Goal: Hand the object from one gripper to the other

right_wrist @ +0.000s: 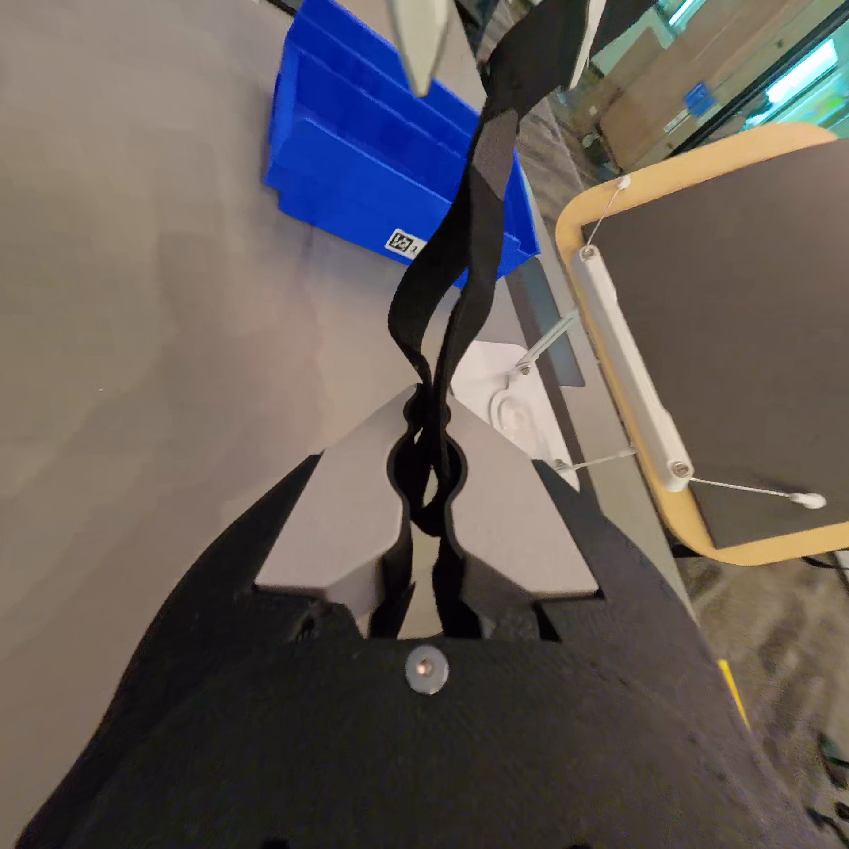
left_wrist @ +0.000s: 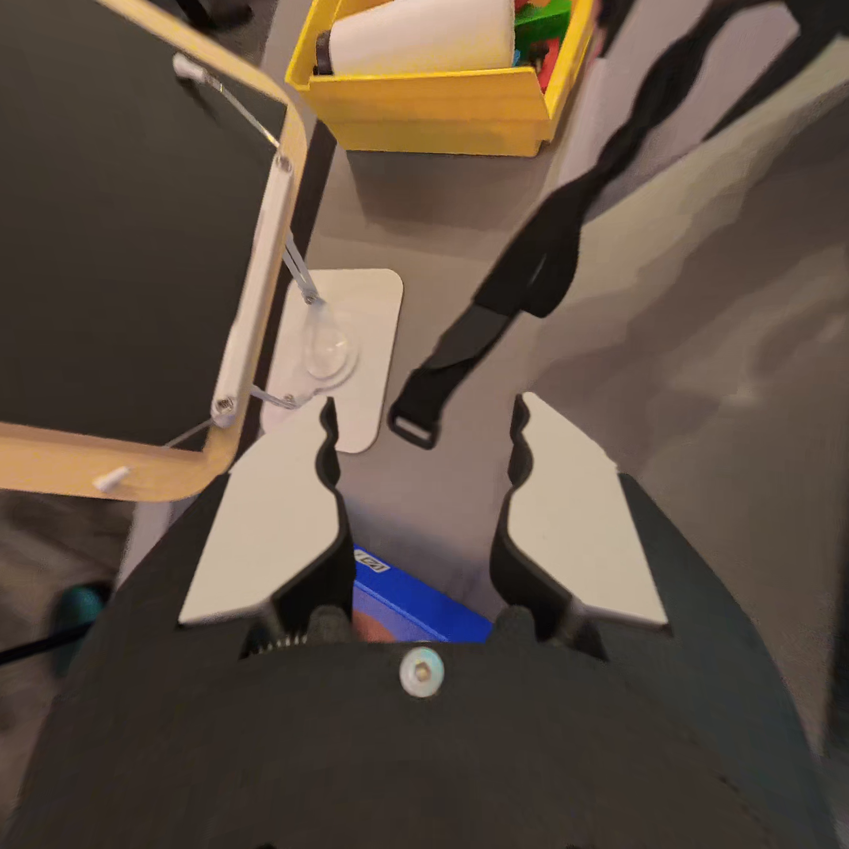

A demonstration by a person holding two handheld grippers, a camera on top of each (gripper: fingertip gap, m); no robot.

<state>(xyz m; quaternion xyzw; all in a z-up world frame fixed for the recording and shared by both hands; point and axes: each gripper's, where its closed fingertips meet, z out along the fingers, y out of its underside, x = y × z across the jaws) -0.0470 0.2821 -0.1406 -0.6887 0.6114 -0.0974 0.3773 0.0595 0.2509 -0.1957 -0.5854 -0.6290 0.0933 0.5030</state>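
Note:
A black strap runs from between my right gripper's fingers up toward the top of the right wrist view. My right gripper is shut on it, with both pads pressed against the doubled strap. In the left wrist view the strap hangs down from the upper right. Its buckle end hangs just ahead of my left gripper. My left gripper is open, its pads stand clear of the strap, and nothing is in its grasp. One pale finger of the left gripper shows at the top of the right wrist view.
A blue bin stands on the grey table and also shows under the left gripper. A yellow bin holds a white roll and coloured parts. A dark board with a wooden rim sits at the table edge beside a white mounting plate. The tips of one gripper are about 12 cm away from the tips of the other.

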